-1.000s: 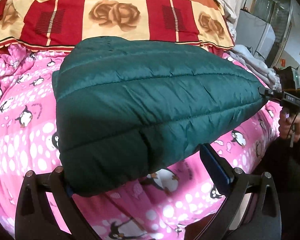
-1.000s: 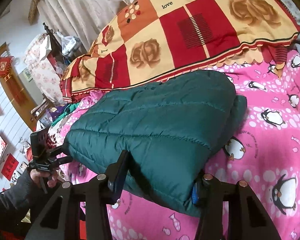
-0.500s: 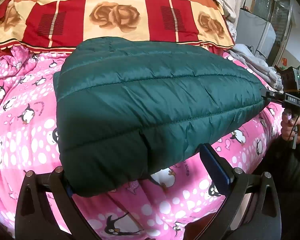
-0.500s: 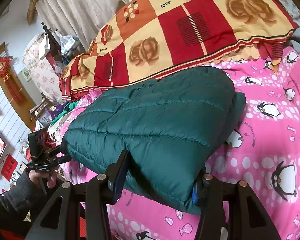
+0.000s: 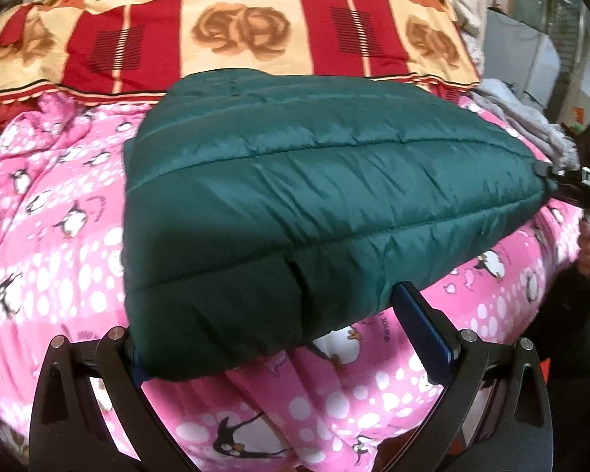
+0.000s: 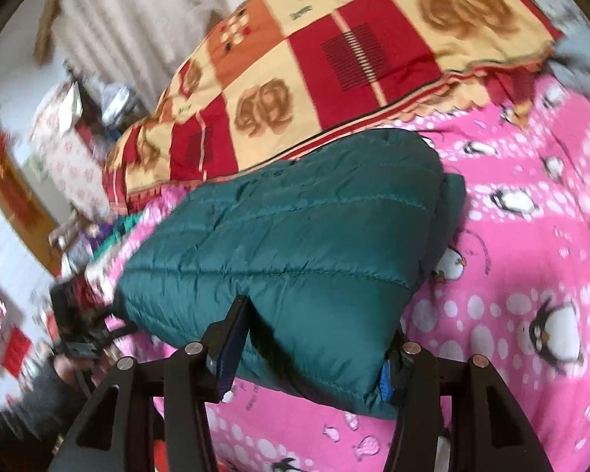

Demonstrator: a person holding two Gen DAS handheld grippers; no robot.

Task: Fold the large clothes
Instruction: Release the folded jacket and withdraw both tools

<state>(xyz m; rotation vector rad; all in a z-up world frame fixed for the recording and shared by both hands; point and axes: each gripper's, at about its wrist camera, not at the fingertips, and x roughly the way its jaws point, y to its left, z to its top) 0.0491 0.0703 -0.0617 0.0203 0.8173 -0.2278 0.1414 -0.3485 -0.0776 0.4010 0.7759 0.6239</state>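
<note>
A folded dark green quilted jacket [image 5: 314, 204] is held up by its near corners over a pink penguin-print bedspread [image 5: 51, 244]. My left gripper [image 5: 279, 334] is shut on the jacket's near left corner; the thick fabric fills the gap between its fingers. My right gripper [image 6: 310, 338] is shut on the jacket's [image 6: 295, 251] near right corner in the same way. Each gripper also shows small at the far corner in the other's view. The jacket's far edge rests on the bedspread [image 6: 531, 275].
A red, orange and cream rose-patterned quilt [image 5: 232, 27] lies across the back of the bed, also in the right wrist view [image 6: 334, 59]. Grey folded cloth [image 5: 523, 114] sits at the far right. Furniture and clutter [image 6: 70, 126] stand beyond the bed's left side.
Both grippers have lifted and carried the jacket away from the near edge toward the rose quilt. More pink bedspread shows below it. The grips are unchanged.
</note>
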